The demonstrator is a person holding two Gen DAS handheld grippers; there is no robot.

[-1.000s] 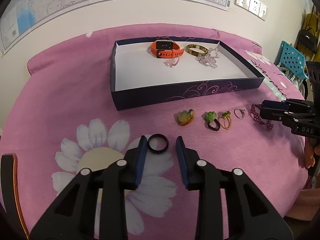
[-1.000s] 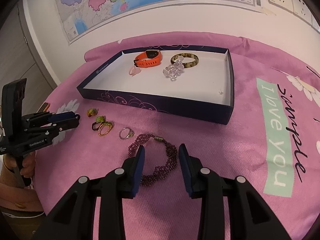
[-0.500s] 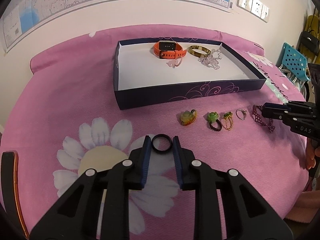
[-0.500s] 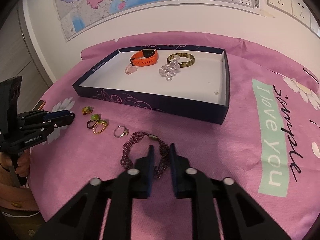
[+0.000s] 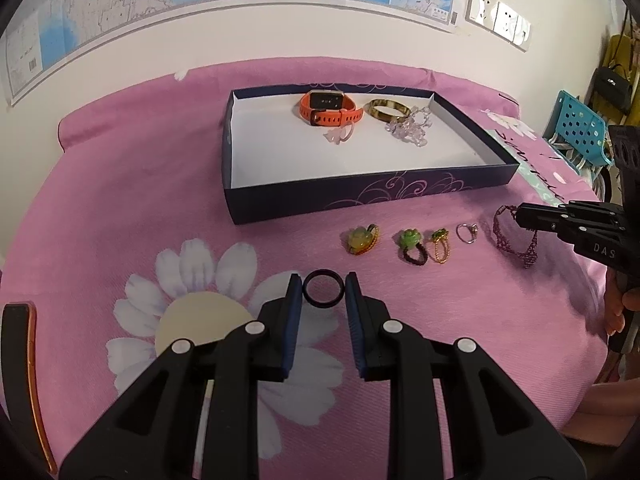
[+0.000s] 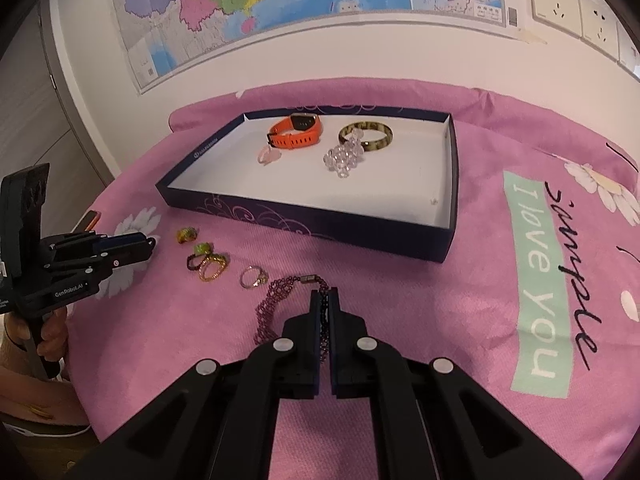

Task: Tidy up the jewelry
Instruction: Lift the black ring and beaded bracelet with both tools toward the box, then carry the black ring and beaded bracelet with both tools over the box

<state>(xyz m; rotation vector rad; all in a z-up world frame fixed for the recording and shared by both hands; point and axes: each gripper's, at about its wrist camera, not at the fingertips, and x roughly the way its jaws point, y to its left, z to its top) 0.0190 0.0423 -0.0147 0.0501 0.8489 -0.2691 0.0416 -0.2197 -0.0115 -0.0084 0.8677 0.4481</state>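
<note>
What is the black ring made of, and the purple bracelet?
The black ring looks like matte rubber or dull metal: smooth, plain, no shine. The purple bracelet looks like tiny glossy beads woven together with a small metal clasp. The material is uncertain.

wall map (image 6: pixel 280 4) cut off by top edge, part of purple bead bracelet (image 6: pixel 276 300) hidden between claw pads

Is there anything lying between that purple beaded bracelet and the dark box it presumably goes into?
Nothing visible does. The right gripper is shut on the purple bracelet, and only bare pink cloth lies between it and the box's near wall. The rings sit off to the side.
</note>
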